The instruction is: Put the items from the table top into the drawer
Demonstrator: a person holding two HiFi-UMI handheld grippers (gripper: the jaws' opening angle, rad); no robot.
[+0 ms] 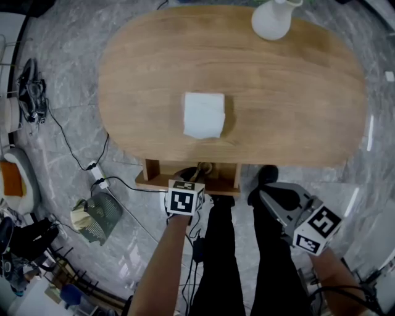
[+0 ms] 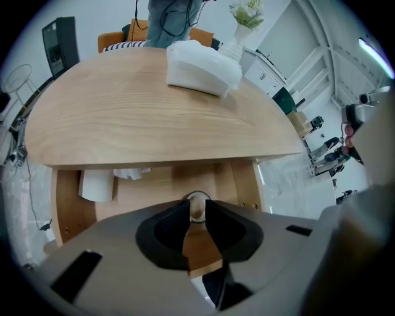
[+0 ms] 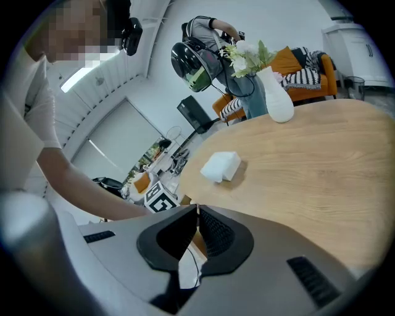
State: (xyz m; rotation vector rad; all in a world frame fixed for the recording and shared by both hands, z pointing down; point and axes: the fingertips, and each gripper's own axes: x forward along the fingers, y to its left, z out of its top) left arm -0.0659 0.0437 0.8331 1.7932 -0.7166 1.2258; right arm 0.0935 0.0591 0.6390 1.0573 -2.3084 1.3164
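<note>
Step in hand, as judged: working the drawer by its knob so the counter item can go in. Your left tongs (image 2: 197, 211) are closed on the small round drawer knob (image 2: 197, 200), one tip on each side of it, and point steeply down at it. The knob is small and rounded, so it could slip out of the grip. Seat it squarely between the tips, hold firm pressure, and draw straight along the drawer's line of travel without twisting or lifting. Pull until the opening stands well out from under the counter edge, leaving room to lower an item in from above. Your right tongs (image 3: 197, 208) are shut tip to tip with nothing between them. They touch nothing and are held off the near edge of the counter, beside your legs. The drawer (image 2: 166, 185) stands partly out beneath the counter (image 1: 296, 92). A white paper item (image 2: 97, 184) lies at its left end, with a crumpled white scrap just beside it. The white tissue pack (image 1: 203, 115) sits near the middle of the counter, well apart from both tongs and not yet put away. A white vase (image 1: 271, 18) with flowers stands at the far edge.
</note>
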